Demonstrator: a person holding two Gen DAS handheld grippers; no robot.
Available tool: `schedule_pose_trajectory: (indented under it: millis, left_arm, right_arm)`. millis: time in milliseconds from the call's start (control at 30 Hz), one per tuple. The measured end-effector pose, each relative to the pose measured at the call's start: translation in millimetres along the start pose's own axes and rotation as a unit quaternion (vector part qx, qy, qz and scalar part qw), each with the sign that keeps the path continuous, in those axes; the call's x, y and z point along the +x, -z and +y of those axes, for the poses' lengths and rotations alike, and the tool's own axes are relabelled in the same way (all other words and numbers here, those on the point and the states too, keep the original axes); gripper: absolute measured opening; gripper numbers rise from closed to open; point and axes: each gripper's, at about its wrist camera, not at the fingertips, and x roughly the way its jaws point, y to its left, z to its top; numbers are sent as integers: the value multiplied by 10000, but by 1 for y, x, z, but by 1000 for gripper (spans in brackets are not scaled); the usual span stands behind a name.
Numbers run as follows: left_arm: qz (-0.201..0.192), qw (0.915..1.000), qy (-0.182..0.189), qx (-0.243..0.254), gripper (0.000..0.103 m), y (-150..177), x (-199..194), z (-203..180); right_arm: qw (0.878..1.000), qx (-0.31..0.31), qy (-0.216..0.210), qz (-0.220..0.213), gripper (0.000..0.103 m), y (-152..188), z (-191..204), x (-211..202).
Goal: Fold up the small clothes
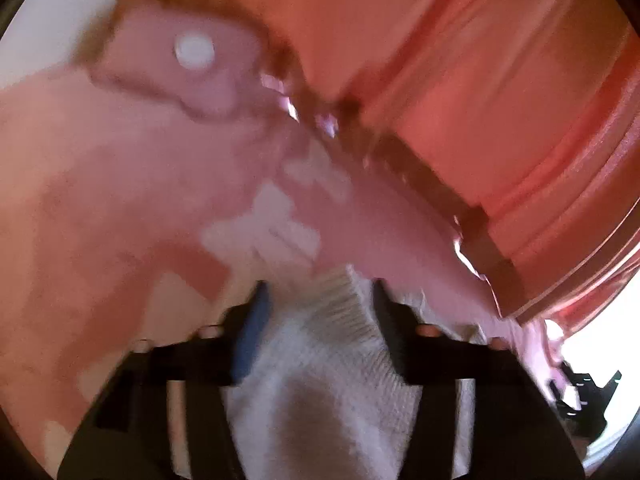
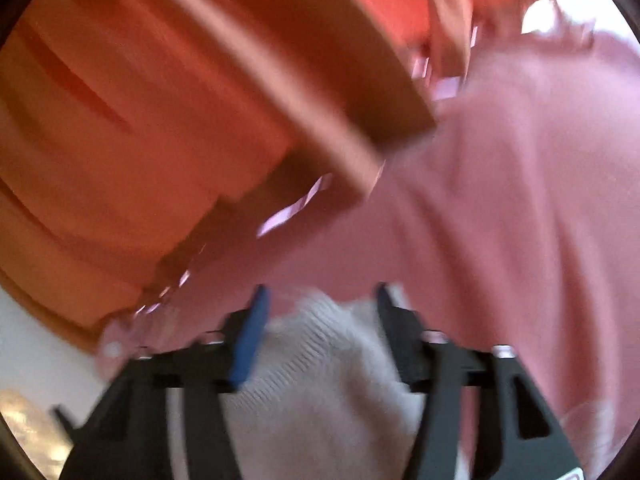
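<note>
A pink garment (image 1: pixel 120 184) with a white button (image 1: pixel 194 51) and a pale print fills the left wrist view, blurred by motion. Its white ribbed cuff or hem (image 1: pixel 320 344) lies between the fingers of my left gripper (image 1: pixel 320 300), which holds it. In the right wrist view the same pink garment (image 2: pixel 520 200) hangs at the right, and another white ribbed edge (image 2: pixel 320 352) sits between the fingers of my right gripper (image 2: pixel 320 300). Both jaws stand fairly wide with bunched fabric filling the gap.
An orange-red surface with ridges (image 1: pixel 500 100) and a brown wooden edge (image 1: pixel 460 208) lie behind the garment; both show again in the right wrist view (image 2: pixel 140 120). The other gripper (image 1: pixel 580 396) shows at the lower right of the left view. White background at the edges.
</note>
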Motion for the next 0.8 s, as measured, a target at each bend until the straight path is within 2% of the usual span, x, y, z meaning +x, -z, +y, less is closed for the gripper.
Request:
schedule_pose_trajectory:
  millis: [100,167,233,267,333,367,400,433,467,500,567,633,667,700,733,800]
  left_arm:
    - [-90,9989,-178,422,73,0,-8,-5]
    - [183,9986,-82,479,74,3,-2,-6]
    - [688,9965,32,477,75,11,14,-9]
    - [830,9952,-26,524,75,15,19,-11]
    - [828,9938,-247,704,74,20,25,-18]
    - [857,9928,-337,770,70,20,28,-21]
    - [897,9919,-404,797,53,21,32,-22]
    - [925,9916,-441,792,41,21,34,-22]
    - [961,9911,-488,783,18,21,35,-22]
    - [921,9912,-531,790,12,19,34,-21]
    - [720,9931,-491,782,10,15,26,-23]
    - [365,9955,-433,760,10,6,14,-24]
    - [218,9964,-403,707,10,1,10,-23]
    - [66,9976,-356,587,10,-5,6,-21]
    - [21,9980,-355,530,10,-8,7,-19]
    - [142,9965,-619,537,10,-8,21,-14]
  right_arm:
    - [9977,-497,388,250,65,3,4,7]
    - [9954,-477,378,742,65,8,1,22]
    - [9910,-360,281,1258,65,17,0,39]
    - [9890,-368,241,1413,65,21,1,44]
    - [9849,-521,346,1612,65,29,6,53]
    - [9834,-656,484,1619,65,32,9,57]
    - [9820,-773,594,1617,59,34,12,58]
    - [9795,-966,726,1612,34,37,16,59]
    - [9777,-1092,756,1625,18,38,20,59]
    - [9780,-1166,721,1575,10,38,24,56]
    - [9855,-1127,462,1178,9,31,31,41]
    - [9946,-784,-254,636,8,18,32,19]
    - [9950,-569,-769,300,8,10,31,4]
    - [9943,-523,-930,76,8,6,30,-4]
    - [9960,-608,-649,3,8,5,30,-2]
    - [9960,-749,177,447,8,10,25,23]
